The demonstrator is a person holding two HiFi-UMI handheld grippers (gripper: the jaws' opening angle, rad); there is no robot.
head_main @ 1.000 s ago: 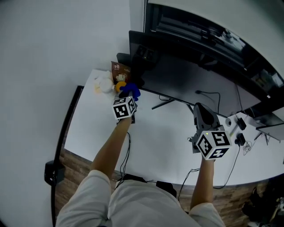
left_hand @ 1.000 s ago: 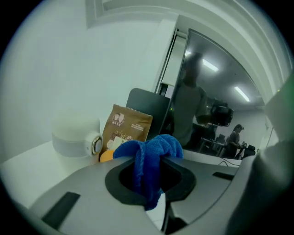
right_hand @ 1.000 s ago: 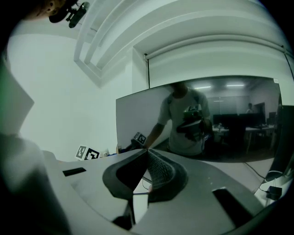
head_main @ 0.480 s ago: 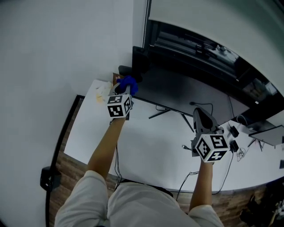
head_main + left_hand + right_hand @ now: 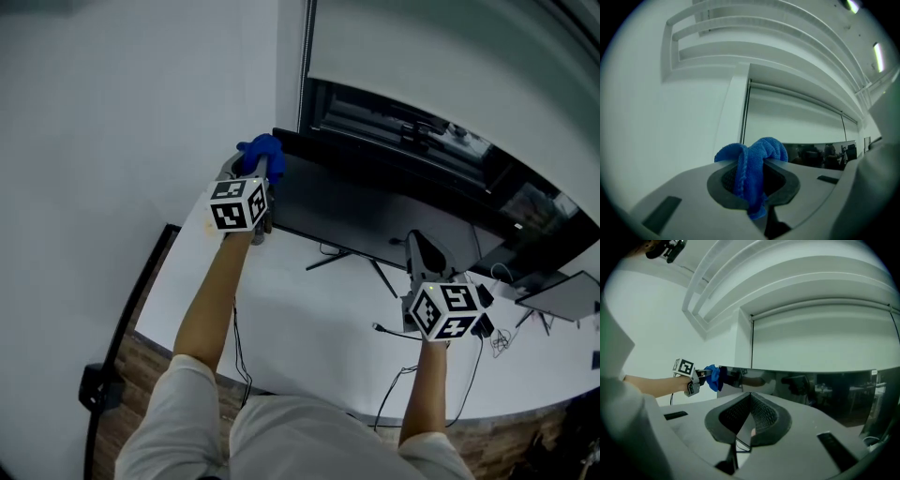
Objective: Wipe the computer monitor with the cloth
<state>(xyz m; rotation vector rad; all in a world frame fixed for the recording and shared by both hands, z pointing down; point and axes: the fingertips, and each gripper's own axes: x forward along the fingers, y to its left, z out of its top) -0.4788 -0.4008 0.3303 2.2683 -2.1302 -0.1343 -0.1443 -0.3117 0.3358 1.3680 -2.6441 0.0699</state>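
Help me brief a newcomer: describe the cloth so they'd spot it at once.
Find the wide dark monitor on the white desk and go to its upper left corner. There the left gripper is shut on the cloth, a bunched wad. It is the only bright blue thing in view.
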